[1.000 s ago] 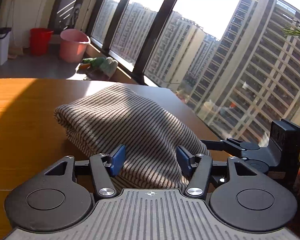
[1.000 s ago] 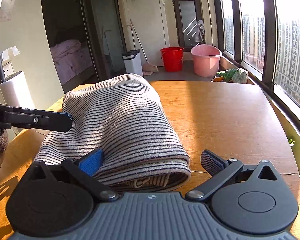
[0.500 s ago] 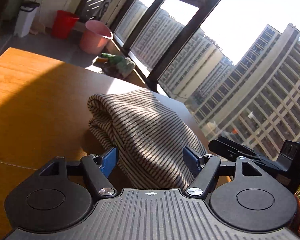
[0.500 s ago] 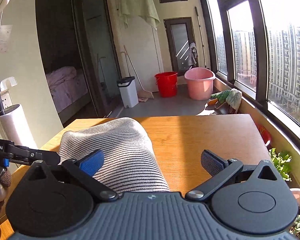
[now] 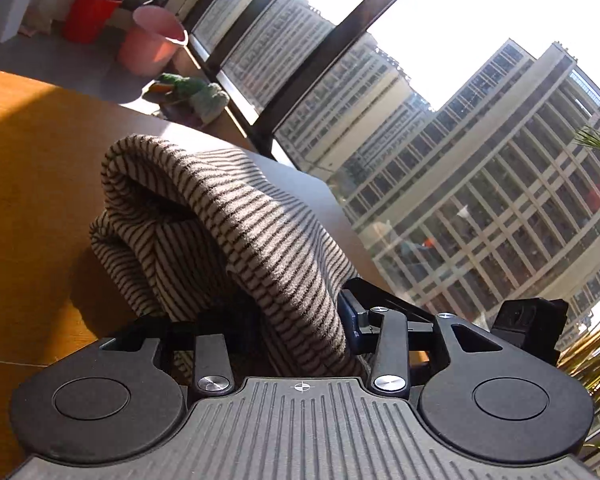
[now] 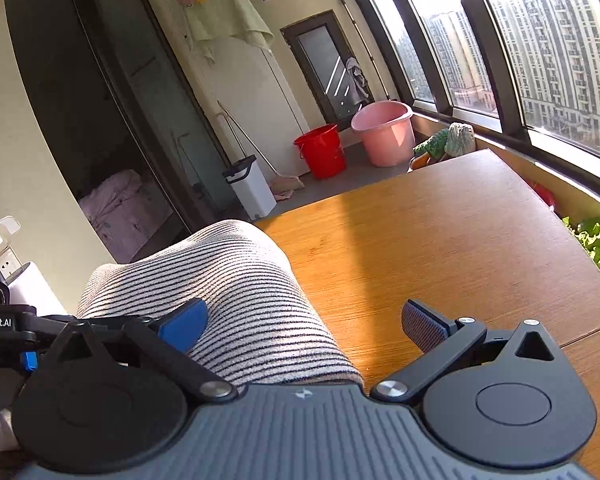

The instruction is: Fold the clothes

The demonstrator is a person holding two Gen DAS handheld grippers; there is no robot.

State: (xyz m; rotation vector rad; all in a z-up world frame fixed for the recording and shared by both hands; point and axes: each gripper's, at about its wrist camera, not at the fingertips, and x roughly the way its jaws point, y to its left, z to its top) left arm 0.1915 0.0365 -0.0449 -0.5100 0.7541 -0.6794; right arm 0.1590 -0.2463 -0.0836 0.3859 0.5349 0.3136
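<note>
Both views roll since a second ago; left gripper [image 5: 300, 320] is closing on the striped cloth [image 5: 236, 216], whose fold now gapes toward 10 o'clock.

Striped garment [image 5: 236, 232] near end hidden under left gripper [image 5: 300, 320] body; left pad buried in folds (contact unclear).

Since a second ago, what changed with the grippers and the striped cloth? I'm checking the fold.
The left gripper is closing on a lifted fold of the striped cloth, which earlier lay flatter. Both cameras have rolled. The right gripper stays wide open over the cloth's end; the table and buckets are unchanged.
</note>
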